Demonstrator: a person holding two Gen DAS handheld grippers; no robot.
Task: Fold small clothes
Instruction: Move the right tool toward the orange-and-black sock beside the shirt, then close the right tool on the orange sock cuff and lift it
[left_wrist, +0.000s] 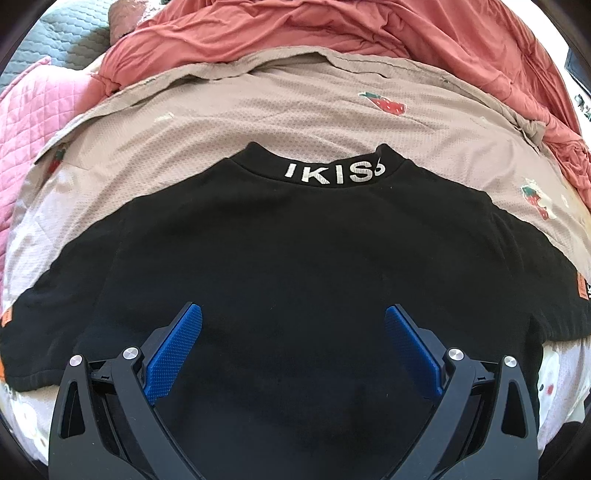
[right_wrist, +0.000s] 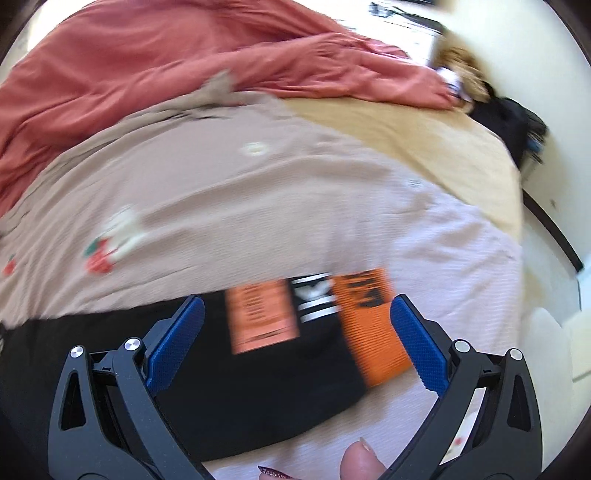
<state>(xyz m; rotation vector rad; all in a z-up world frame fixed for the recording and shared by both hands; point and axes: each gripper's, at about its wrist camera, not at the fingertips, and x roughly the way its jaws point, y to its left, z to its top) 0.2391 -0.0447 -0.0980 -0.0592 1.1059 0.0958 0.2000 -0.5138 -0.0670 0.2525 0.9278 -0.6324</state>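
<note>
A black T-shirt (left_wrist: 295, 243) lies spread flat on the bed, its collar with white lettering (left_wrist: 334, 172) at the far side. My left gripper (left_wrist: 293, 325) is open and empty over the shirt's middle. In the blurred right wrist view, my right gripper (right_wrist: 297, 317) is open and empty over the shirt's sleeve end (right_wrist: 258, 387), which bears orange patches (right_wrist: 373, 328). Neither gripper holds the cloth.
The shirt rests on a beige sheet with strawberry prints (left_wrist: 258, 110). A crumpled salmon-red duvet (left_wrist: 332, 29) lies behind it, a pink quilt (left_wrist: 33, 110) at the left. A tan blanket (right_wrist: 424, 136) and the bed's right edge (right_wrist: 532, 295) show in the right wrist view.
</note>
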